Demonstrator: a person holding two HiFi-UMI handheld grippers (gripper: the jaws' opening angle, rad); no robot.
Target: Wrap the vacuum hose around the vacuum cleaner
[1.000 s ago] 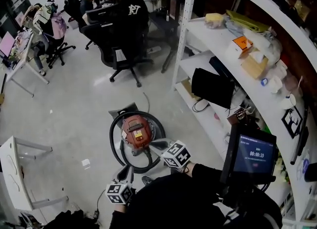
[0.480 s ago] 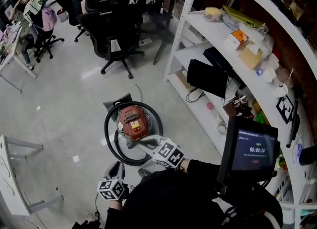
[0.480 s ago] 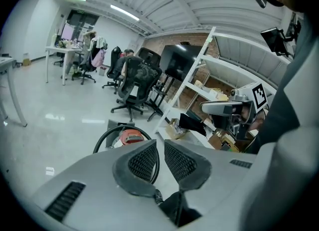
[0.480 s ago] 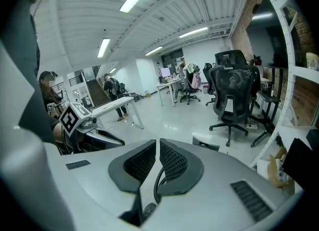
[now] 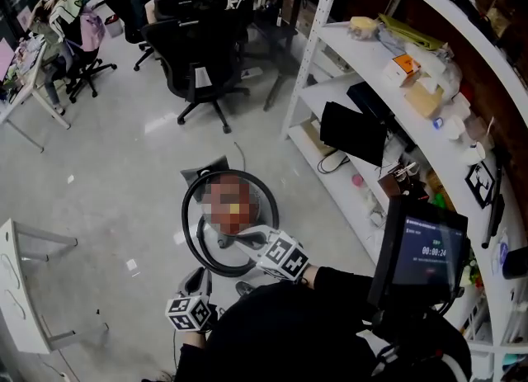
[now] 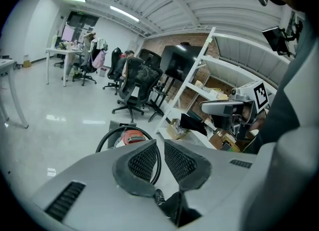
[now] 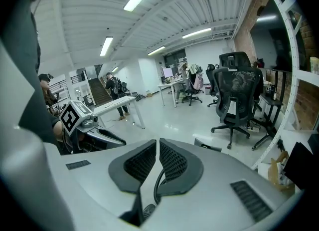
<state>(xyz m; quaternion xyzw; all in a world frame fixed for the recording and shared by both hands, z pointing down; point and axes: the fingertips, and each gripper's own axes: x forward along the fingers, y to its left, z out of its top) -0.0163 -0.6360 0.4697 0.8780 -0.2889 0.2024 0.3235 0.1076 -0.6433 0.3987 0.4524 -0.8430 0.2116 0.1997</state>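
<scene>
One vacuum (image 6: 132,136) stands at lower centre of the head view, with one black hose (image 5: 185,225) looped round it. Two grippers, the left gripper (image 6: 162,150) and the right gripper (image 7: 157,147), sit just below it, both closed on nothing. Since a second ago the loop looks unchanged. Both grippers sit slightly further left. The floor (image 5: 124,174) is glossy grey, with white shelves (image 5: 346,54) at right and office chairs (image 5: 198,50) at upper left.

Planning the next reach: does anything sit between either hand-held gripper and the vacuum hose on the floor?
Nothing visible does. Bare floor alone separates the left hand-held gripper and right hand-held gripper, both shut and empty, from the hose looped round the vacuum cleaner.
</scene>
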